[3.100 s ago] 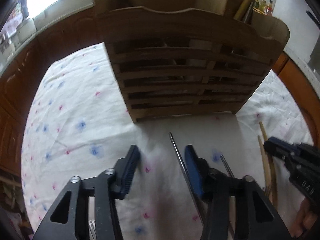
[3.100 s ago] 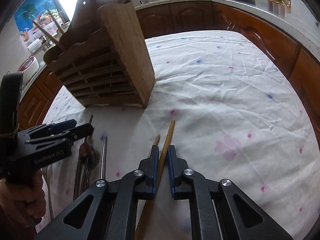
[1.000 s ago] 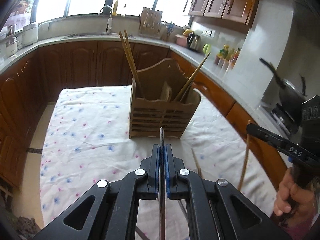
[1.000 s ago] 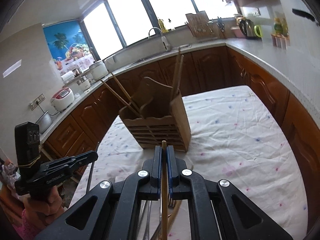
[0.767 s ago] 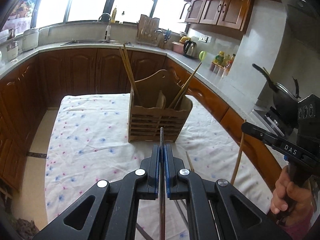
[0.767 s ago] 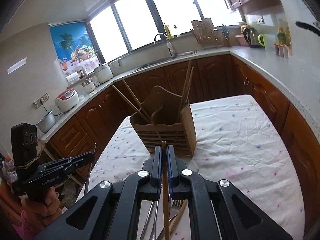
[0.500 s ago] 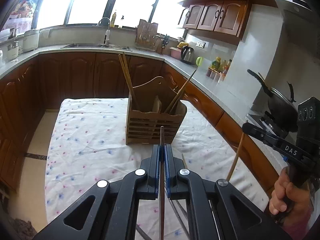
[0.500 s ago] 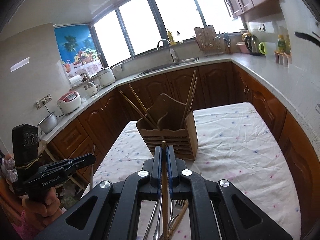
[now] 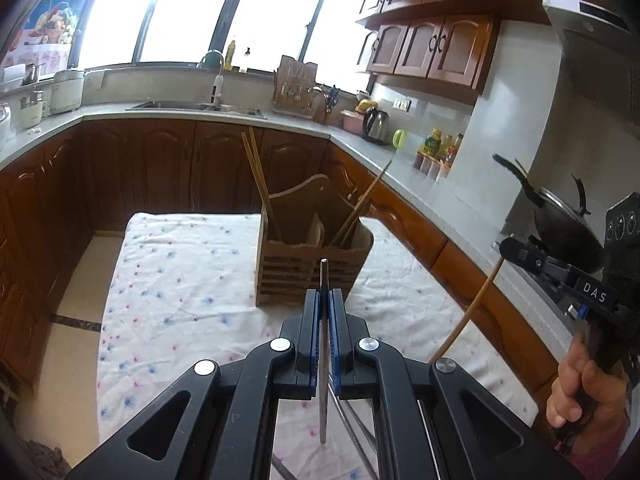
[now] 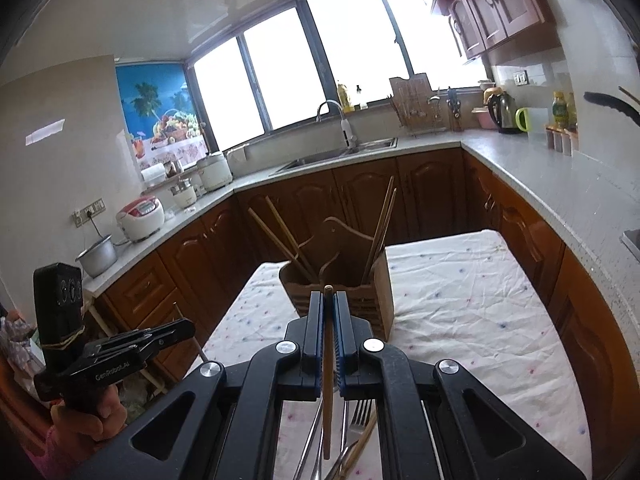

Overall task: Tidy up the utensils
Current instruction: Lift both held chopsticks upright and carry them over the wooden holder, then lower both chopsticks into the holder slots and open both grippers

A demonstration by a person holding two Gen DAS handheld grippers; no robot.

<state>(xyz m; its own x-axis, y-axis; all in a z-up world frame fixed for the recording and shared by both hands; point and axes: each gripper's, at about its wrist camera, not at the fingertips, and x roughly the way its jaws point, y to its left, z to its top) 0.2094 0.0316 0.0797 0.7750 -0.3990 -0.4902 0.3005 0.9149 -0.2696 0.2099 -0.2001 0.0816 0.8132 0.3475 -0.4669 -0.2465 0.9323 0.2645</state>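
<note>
Steel chopstick (image 9: 322, 322) clamped in left gripper (image 9: 324, 300), jaws shut tight on it near its upper end; tip pokes out just past the jaws, rest hangs below between the arms. Thin, round, grey, shiny. Judged stiff, light, slippery on the pads, so a grip near one end lets it swing; holding nearer the middle would steady it.

Right gripper (image 10: 329, 304) has its jaws closed on a wooden chopstick (image 10: 328, 376), tan, matte, straight, blunt end showing just above the jaws, long part hanging down. Judged light, rigid, grippier than the steel one, unlikely to slip.

Both sticks are held in the air, well above the tabletop (image 9: 180, 280), which is covered by a white cloth with blue and pink flowers. Wooden utensil holder (image 9: 306, 268) stands mid-tabletop, slatted front, divided into compartments, several wooden chopsticks (image 9: 256, 184) already leaning out of left and right compartments. In the right wrist view, a fork (image 10: 360, 418) and other loose utensils lie on the cloth below the gripper, near edge.

Likely step: carrying each stick to the holder. Narrow compartments, so each stick probably needs tipping upright before dropping in.
</note>
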